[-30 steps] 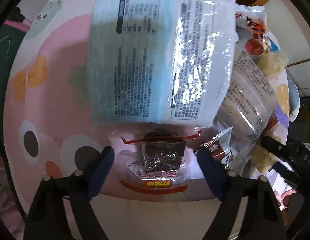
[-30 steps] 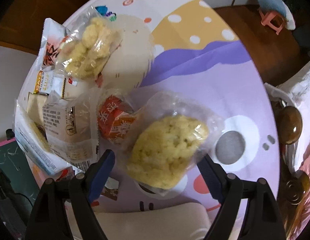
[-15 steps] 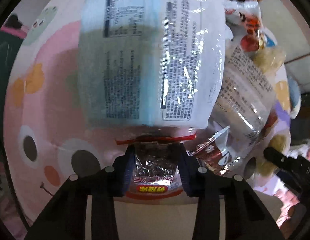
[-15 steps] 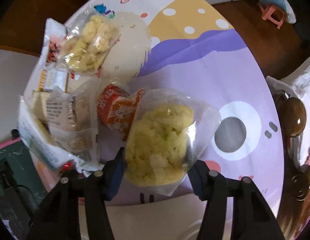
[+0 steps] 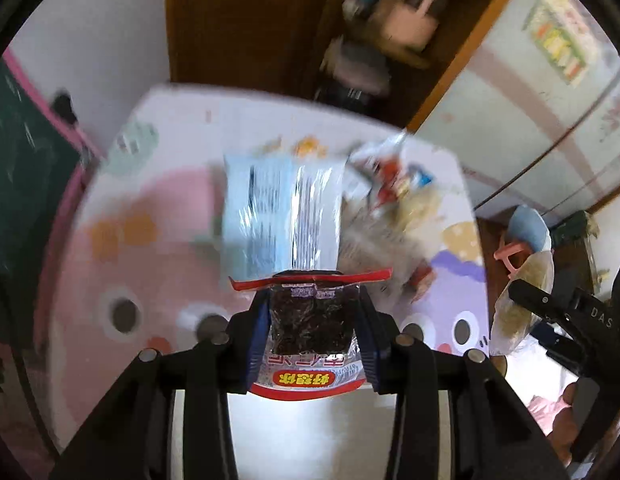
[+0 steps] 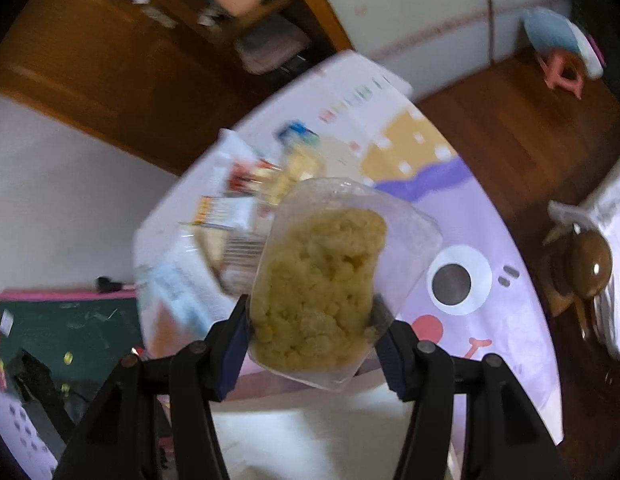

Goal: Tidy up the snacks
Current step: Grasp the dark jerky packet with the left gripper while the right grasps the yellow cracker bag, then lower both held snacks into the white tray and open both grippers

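Left wrist: blue-white packet (image 5: 282, 216) lies beside jumbled snack bags (image 5: 393, 184).

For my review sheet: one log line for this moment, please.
left gripper: shut on seaweed packet | right gripper: shut on rice-crisp bag | both off mat

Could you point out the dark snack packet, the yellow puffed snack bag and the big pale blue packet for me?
dark snack packet (image 5: 310, 320), left wrist view, on its dark middle.
yellow puffed snack bag (image 6: 317, 280), right wrist view, on the yellow contents.
pale blue packet (image 5: 262, 216), left wrist view, on its printed blue side.
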A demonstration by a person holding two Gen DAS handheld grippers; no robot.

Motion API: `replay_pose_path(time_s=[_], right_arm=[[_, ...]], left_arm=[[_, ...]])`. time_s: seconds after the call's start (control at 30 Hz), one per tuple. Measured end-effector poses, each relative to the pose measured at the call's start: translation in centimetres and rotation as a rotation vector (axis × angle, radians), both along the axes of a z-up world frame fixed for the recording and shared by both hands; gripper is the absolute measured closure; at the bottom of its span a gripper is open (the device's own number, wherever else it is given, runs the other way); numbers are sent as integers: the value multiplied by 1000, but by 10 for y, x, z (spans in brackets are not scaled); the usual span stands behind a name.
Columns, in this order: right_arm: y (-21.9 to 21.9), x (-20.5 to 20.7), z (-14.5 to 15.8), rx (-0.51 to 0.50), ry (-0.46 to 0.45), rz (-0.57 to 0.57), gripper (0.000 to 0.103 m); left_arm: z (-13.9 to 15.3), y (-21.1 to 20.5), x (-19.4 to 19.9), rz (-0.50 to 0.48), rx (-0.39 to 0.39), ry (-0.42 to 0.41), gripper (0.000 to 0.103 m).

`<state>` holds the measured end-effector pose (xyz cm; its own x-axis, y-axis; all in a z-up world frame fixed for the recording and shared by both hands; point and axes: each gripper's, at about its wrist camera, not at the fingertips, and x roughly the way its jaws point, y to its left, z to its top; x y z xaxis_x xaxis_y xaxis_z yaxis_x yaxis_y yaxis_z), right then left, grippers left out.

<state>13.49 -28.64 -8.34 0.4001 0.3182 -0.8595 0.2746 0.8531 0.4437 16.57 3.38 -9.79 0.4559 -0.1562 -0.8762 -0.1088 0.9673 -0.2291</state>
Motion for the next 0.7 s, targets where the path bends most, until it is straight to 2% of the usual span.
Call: replay_pose_path(time_s=[0.07,0.13,0.2,0.3,0.4,0.57,0.7], right_arm=[[21,8,10,-8,-46,35,46],[33,-8,30,-31,-87,87,46],[51,-22,42,-71,-120,143,46],[68,-59,55,-144,-149,233,46],[82,-88,51,-201,-134,309,45],[100,-124,21,-283,-62,388,45],[111,-142,-3,-335,1,431,45]], left_arm=[[33,-2,-9,-14,18,-54,64],[57,2,-24,-27,26,-87,64],[75,1,-41,-42,47,-96,64],[81,-4,-69,-64,97,-82,64],[67,-11,-94,-84,125,-52,64],[28,-26,-122,-103,131,31,64],[5,-33,-140,-120,177,67,64]])
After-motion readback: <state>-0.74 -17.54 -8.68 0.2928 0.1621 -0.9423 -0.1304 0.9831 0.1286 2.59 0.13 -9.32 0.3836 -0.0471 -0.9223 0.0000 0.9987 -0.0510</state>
